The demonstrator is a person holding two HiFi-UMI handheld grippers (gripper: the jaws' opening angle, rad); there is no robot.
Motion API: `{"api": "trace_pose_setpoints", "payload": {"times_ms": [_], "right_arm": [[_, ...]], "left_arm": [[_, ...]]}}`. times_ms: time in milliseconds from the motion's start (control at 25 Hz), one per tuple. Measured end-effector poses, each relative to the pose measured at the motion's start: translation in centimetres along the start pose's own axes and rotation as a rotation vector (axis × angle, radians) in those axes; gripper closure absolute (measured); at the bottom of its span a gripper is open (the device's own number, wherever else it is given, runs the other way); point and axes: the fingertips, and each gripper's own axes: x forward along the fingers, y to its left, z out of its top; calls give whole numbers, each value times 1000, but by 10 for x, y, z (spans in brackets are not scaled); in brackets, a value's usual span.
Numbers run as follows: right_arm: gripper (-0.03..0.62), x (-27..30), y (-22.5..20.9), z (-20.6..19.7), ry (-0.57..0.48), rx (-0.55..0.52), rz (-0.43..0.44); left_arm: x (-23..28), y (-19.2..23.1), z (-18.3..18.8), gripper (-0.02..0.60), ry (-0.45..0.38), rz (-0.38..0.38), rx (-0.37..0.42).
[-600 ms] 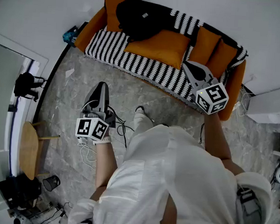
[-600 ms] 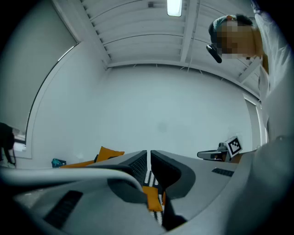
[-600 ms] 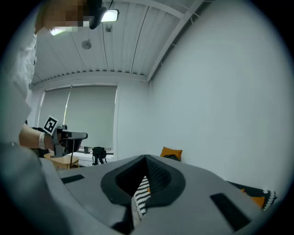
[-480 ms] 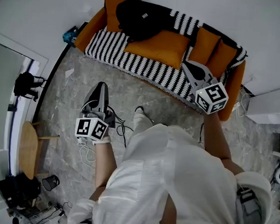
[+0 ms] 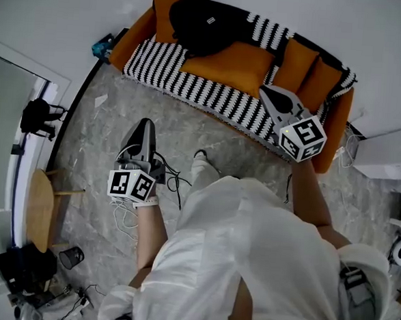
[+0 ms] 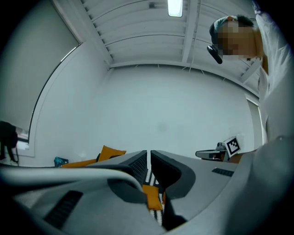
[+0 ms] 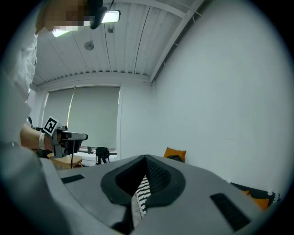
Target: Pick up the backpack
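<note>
A black backpack (image 5: 204, 23) lies on the sofa (image 5: 185, 83), against an orange back cushion (image 5: 172, 0) at its left end. My left gripper (image 5: 144, 127) hovers over the grey floor, short of the sofa's front edge, jaws shut and empty. My right gripper (image 5: 268, 93) is held above the sofa's right half, near two orange cushions (image 5: 304, 71), also shut with nothing held. In the left gripper view the closed jaw tips (image 6: 148, 153) point level at the white wall; the right gripper view shows its tips (image 7: 145, 158) together and the orange cushion (image 7: 175, 154) beyond.
The sofa has a black-and-white striped cover and a large orange seat cushion (image 5: 224, 65). A round wooden side table (image 5: 41, 210) stands at the left. White cables (image 5: 125, 215) lie on the marble floor (image 5: 106, 136). A dark bag (image 5: 35, 118) sits by the window. White cabinet (image 5: 386, 148) at right.
The view has shifted slightly, so the sofa and backpack sit a little higher in frame. Both grippers hold about the same place, still shut.
</note>
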Motion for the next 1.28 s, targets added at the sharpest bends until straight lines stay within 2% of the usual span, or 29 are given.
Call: {"api": "trace_pose_setpoints", "payload": {"times_ms": [200,480,1000,1280], "right_arm": [[576,7,-1,-7,-7,36,29],[574,37,1,-17,50,24,30],[574,169,-5,7,33,49,-18],[574,209,4,0,62,66,-36]], "left_arm": [[5,3,-13,537,14,-5,-24],[22,33,-17,537,35,-22,-49],[75,170,12,537,26,-45,-43],[99,209,9,537,44,-99,-66]]}}
